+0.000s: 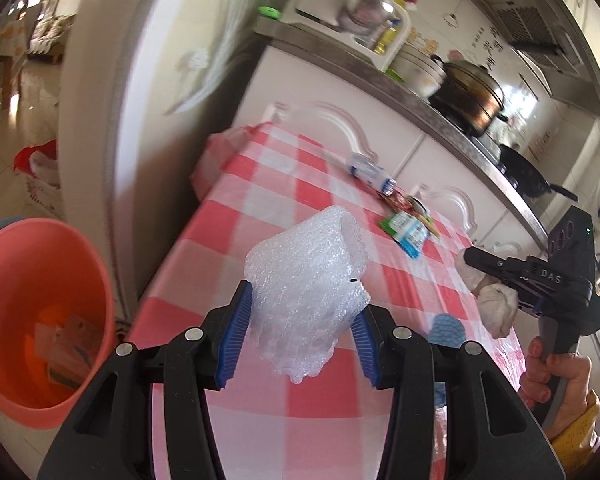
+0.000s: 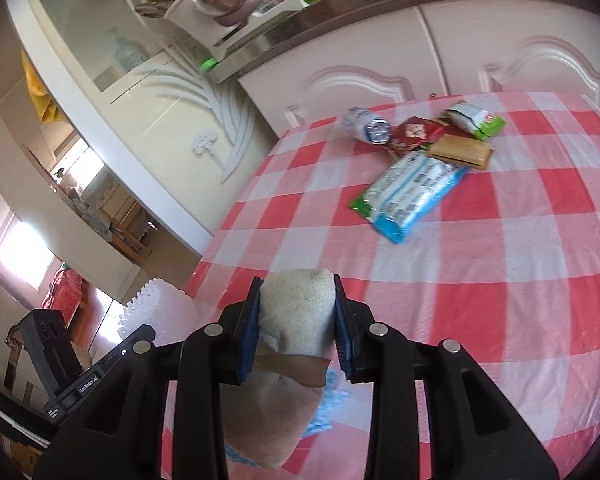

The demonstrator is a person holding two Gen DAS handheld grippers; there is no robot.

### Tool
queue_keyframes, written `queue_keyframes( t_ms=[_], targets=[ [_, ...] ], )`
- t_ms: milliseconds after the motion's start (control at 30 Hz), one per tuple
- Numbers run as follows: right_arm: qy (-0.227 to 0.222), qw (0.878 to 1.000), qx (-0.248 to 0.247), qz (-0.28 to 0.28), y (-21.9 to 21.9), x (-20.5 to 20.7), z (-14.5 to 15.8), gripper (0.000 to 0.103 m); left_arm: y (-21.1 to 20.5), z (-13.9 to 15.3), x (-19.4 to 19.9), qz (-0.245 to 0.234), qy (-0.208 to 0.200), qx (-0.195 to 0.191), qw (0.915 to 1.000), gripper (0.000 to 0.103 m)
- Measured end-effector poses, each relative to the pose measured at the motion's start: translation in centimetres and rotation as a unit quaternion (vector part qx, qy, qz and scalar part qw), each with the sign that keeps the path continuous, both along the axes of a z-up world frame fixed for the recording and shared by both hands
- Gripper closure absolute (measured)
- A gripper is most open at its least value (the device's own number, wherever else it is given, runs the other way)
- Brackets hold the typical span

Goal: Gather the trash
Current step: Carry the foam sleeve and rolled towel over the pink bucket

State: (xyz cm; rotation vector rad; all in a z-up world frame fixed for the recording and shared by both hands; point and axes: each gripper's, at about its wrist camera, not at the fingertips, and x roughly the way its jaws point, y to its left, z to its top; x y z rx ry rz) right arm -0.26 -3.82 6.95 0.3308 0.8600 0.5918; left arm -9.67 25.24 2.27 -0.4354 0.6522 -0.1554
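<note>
Trash is partly collected: your left gripper (image 1: 302, 334) clamps a white foam wad (image 1: 308, 292) above the checked table (image 1: 328, 400), near the pink bin (image 1: 40, 320) that already holds scraps, and your right gripper (image 2: 296, 334) squeezes a crumpled rag (image 2: 296, 316). Left on the table are a bottle (image 2: 366, 126), wrappers (image 2: 410, 192) and a flat brown packet (image 2: 462, 152), with nothing blocking the bin

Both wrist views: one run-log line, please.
left gripper: shut on white foam wrap | right gripper: shut on beige crumpled wad | orange plastic bin: beside table
</note>
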Motion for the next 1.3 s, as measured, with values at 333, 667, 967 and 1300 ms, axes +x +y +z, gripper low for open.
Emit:
queue_keyframes(
  t_ms=[333,667,967,1300],
  targets=[
    [-0.020,0.998,-0.005,0.065,8.0,-0.6,2.3,0.069,6.4,-0.8,-2.5,0.074,0.009,-0.007,0.9972,0.053],
    [-0.036,0.985,-0.021,0.169,18.4,-2.2,3.3,0.069,12.7,-2.4,-5.0,0.155,0.032,-0.015,0.9873,0.052],
    [-0.041,0.973,-0.032,0.223,26.0,-3.3,2.2,0.068,16.6,-4.6,-6.6,0.199,0.059,-0.027,0.9779,0.052],
    [-0.033,0.964,-0.054,0.260,31.7,-3.7,0.1,0.068,18.3,-6.1,-7.4,0.219,0.077,-0.035,0.9720,0.052]
  ],
)
